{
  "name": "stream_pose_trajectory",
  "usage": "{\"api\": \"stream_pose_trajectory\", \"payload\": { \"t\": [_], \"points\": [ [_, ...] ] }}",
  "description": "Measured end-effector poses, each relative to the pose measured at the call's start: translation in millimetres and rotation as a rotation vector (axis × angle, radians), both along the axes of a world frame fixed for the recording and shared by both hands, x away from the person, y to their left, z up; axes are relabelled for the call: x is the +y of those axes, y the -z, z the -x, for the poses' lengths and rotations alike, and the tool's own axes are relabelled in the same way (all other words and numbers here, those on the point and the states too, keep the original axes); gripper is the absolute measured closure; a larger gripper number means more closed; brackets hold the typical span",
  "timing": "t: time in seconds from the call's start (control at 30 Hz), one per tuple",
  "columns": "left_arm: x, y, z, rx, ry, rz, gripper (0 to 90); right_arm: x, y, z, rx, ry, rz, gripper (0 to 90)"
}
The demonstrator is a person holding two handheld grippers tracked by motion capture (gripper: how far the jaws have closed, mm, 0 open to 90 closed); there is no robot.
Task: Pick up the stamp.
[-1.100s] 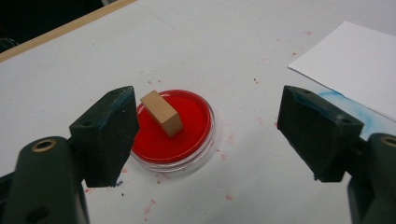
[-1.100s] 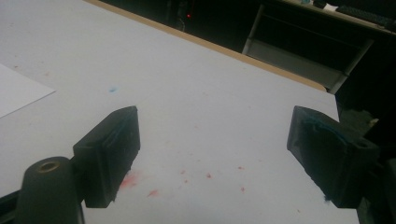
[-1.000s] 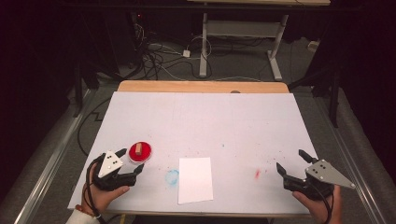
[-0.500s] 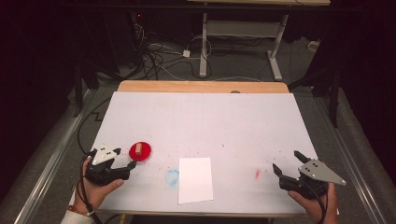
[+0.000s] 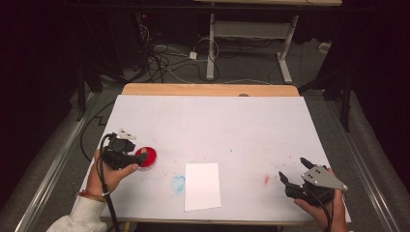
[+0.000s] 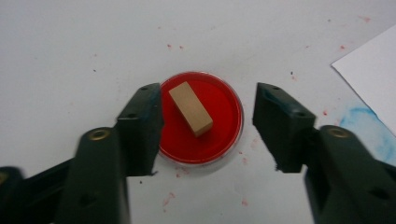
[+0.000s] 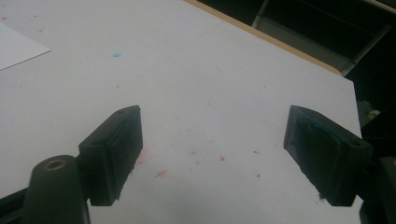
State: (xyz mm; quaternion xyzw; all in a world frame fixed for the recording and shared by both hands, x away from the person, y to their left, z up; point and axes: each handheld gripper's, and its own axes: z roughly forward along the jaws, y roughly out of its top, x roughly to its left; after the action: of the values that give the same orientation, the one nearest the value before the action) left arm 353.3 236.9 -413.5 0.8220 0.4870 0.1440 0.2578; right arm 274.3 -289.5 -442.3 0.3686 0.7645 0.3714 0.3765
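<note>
A round red ink pad (image 6: 219, 135) lies on the white table, with a small wooden block (image 6: 190, 108) lying flat on it. My left gripper (image 6: 208, 126) hangs open just above it, one jaw at each side of the pad and neither touching the block. In the high view the left gripper (image 5: 129, 157) covers the left part of the red pad (image 5: 149, 157) at the table's front left. My right gripper (image 5: 292, 170) is open near the front right corner. It also stands open with nothing between its jaws (image 7: 212, 154) above bare table.
A white sheet of paper (image 5: 202, 186) lies at the front middle, with a blue smudge (image 5: 178, 182) to its left and a red smudge (image 5: 266, 180) to its right. Red specks dot the white table cover (image 5: 217, 121). A wooden edge (image 5: 208, 89) runs along the far side.
My left gripper has swung over the red pad and tipped downward, so it now straddles the pad. The right gripper has shifted slightly.
</note>
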Motion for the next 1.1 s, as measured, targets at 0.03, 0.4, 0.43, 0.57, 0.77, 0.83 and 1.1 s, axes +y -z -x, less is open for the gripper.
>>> {"api": "stream_pose_trajectory", "payload": {
  "t": [0.03,0.4,0.43,0.57,0.77,0.83,1.1],
  "points": [
    [-1.9,2.7,-4.5,0.021,-0.003,-0.008,43.6,-1.0,0.1,-0.3,0.001,-0.004,0.005,20.1],
    [-10.5,18.6,-20.7,0.083,0.009,-0.049,59.5,-1.0,3.4,0.0,0.006,0.004,0.042,20.4],
    [-10.3,19.4,-20.4,0.084,0.008,-0.047,60.8,-0.7,3.4,0.1,0.005,0.003,0.052,20.5],
    [-10.4,19.4,-18.4,0.074,0.019,-0.053,70.3,0.8,4.1,-0.2,0.003,0.005,0.060,20.8],
    [-10.9,21.2,-19.4,0.061,0.024,-0.075,71.6,0.9,4.5,-0.5,0.008,0.006,0.067,21.1],
    [-9.9,21.6,-20.3,0.056,0.023,-0.079,72.3,0.6,4.3,-0.8,0.005,0.006,0.060,21.1],
    [-10.1,23.1,-22.6,0.044,0.010,-0.076,71.3,0.7,4.6,-1.1,0.017,0.005,0.060,22.1]
  ]
}}
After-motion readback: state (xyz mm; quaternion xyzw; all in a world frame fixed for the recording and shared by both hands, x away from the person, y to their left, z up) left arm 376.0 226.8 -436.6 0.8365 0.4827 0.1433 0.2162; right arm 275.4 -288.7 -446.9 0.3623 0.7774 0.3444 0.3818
